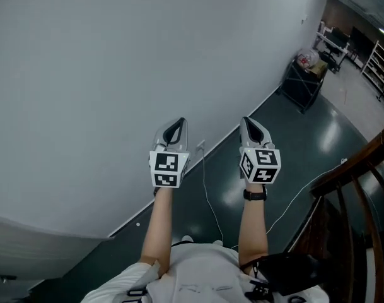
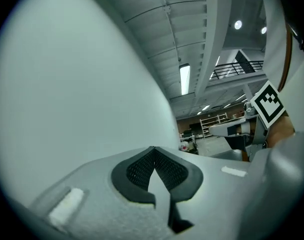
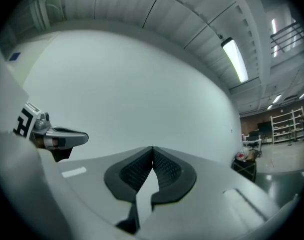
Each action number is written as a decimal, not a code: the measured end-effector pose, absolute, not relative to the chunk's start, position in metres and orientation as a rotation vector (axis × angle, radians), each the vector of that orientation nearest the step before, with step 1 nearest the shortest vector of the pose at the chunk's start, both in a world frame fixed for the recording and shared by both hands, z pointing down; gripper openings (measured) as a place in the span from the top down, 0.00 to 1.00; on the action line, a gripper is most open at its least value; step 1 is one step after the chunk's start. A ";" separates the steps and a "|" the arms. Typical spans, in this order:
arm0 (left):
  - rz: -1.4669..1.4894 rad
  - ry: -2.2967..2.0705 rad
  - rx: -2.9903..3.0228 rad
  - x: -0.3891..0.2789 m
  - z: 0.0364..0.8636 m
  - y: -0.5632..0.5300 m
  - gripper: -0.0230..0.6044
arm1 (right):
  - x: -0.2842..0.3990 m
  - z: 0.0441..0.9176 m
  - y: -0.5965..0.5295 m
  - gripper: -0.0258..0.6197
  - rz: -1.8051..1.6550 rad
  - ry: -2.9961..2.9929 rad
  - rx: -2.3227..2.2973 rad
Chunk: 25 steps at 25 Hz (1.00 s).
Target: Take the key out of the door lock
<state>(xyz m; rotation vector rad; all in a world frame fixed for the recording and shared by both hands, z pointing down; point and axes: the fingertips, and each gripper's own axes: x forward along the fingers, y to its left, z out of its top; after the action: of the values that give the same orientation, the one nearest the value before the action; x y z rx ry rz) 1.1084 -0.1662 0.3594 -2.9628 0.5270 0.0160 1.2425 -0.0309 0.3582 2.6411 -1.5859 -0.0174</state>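
Before the wall [image 1: 103, 74], left gripper [image 1: 179, 122] and right gripper [image 1: 246, 121] hang closed, empty — woodwork [image 1: 362, 160], perhaps the door, rightward.

We see a pale grey-white wall [image 1: 116, 74] above a dark green, glossy floor [image 1: 292, 144]. We find both the left gripper [image 1: 181, 121] and the right gripper [image 1: 244, 120] light grey, with black mesh-textured pads [image 2: 137, 170], each carrying a cube [image 1: 166, 170] of black-and-white square markers. We note a black watch [image 1: 255, 194], a thin white cable [image 1: 205, 185], a dark brown wooden railing [image 1: 355, 162] and a black cart [image 1: 302, 84].
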 end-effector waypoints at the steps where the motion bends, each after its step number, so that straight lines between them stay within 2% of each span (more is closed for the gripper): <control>1: 0.013 0.602 -2.955 1.087 0.362 -0.182 0.96 | 1.227 0.361 -0.056 0.95 -0.016 -1.660 2.592; 10: -0.044 1.192 -2.799 0.898 0.376 -0.280 0.96 | 1.068 0.381 -0.227 0.95 -0.002 -2.201 2.170; 16: -0.092 1.714 -2.522 0.737 0.375 -0.316 0.96 | 0.933 0.382 -0.325 0.95 -0.006 -2.601 1.716; 21: -0.096 1.980 -2.324 0.641 0.367 -0.298 0.96 | 0.820 0.374 -0.351 0.95 -0.065 -2.830 1.292; 25: -0.115 2.231 -2.121 0.565 0.381 -0.248 0.96 | 0.720 0.386 -0.326 0.95 -0.100 -2.976 0.912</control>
<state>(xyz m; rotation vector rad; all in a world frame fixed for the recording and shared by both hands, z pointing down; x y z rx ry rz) 0.5653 -0.2479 0.3812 -2.1211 2.2312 -0.1146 0.7200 -0.3261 0.3857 0.9117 -2.9756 -0.1004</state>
